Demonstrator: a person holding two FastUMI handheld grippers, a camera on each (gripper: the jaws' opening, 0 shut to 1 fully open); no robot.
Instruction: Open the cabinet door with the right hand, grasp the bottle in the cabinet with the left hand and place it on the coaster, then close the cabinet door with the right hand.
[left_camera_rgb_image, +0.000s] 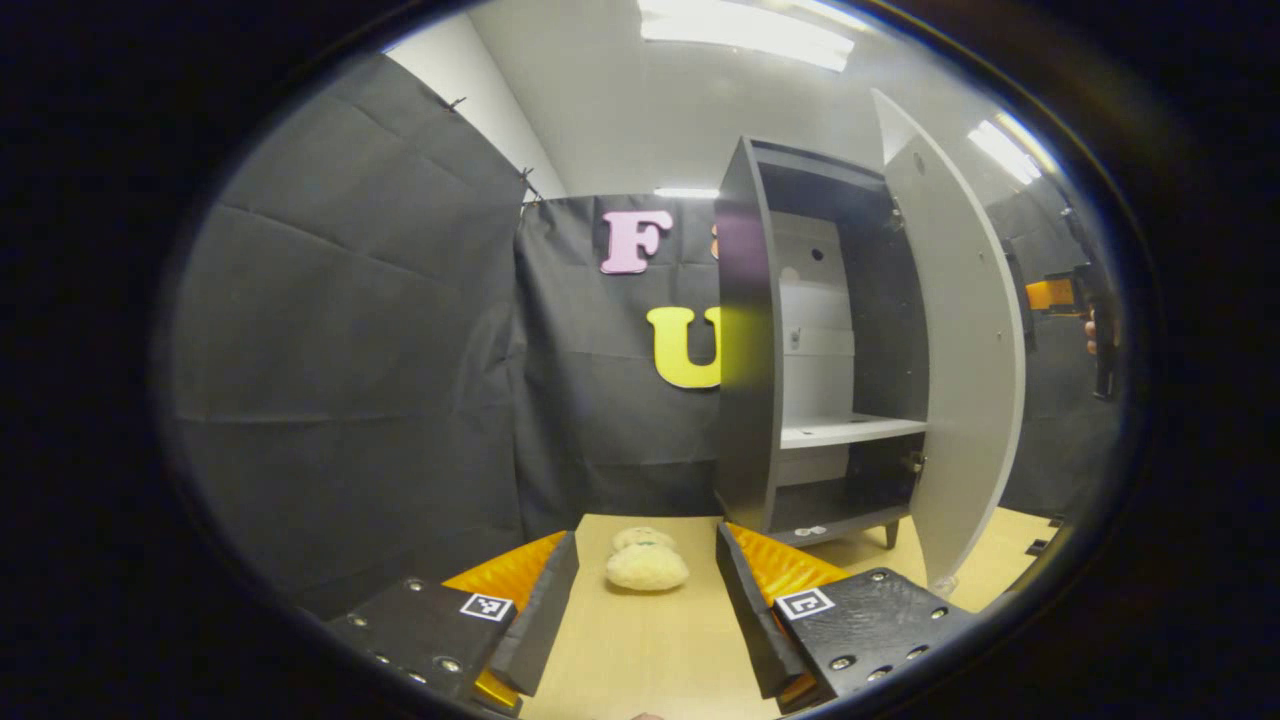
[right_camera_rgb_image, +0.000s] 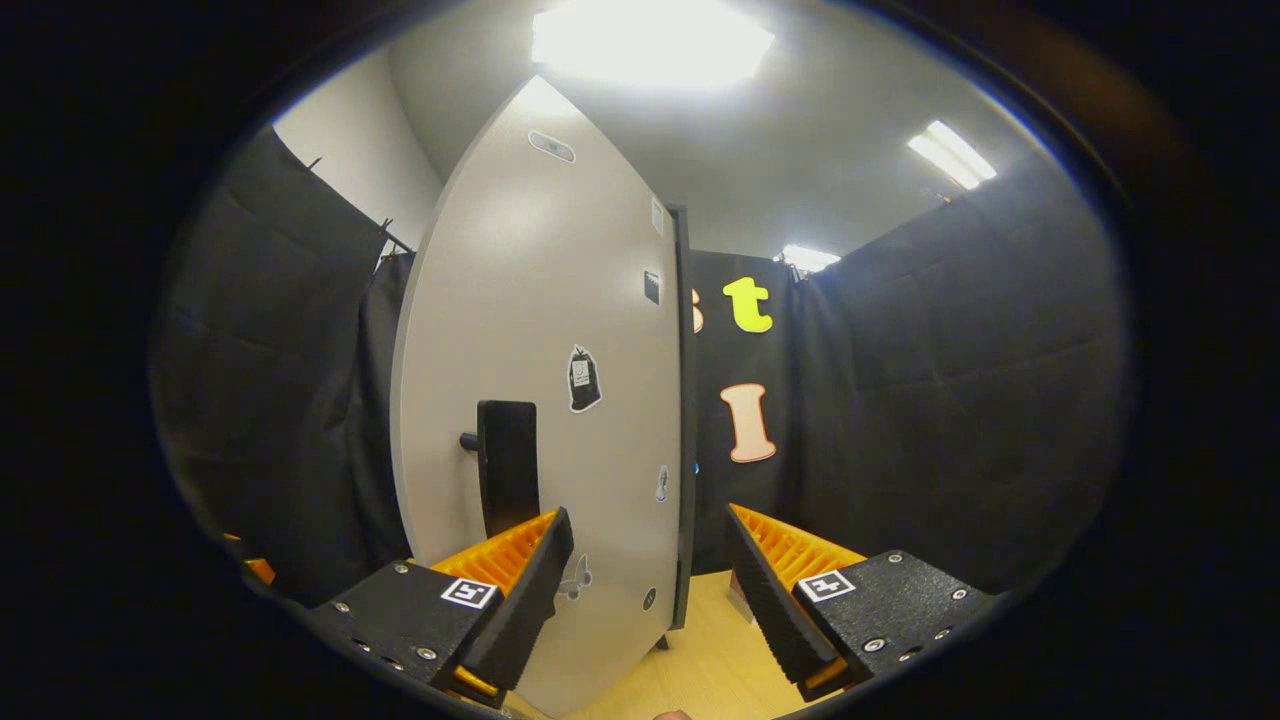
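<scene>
Cabinet: dark, on a wooden table; door swung open, white shelf bare. Bottle: not visible to me. Coaster: pale, fuzzy, on the table between the left gripper fingers (apart, empty). Right gripper: fingers apart, just before the door's outer face and handle.

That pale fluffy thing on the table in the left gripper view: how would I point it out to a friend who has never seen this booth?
Start at the tall dark cabinet with its pale door swung open. On the light wooden table in front of it, to the left of its base, lies a small cream plush lump. It is the only soft, rounded thing there, framed between the left tool's open fingers.
</scene>
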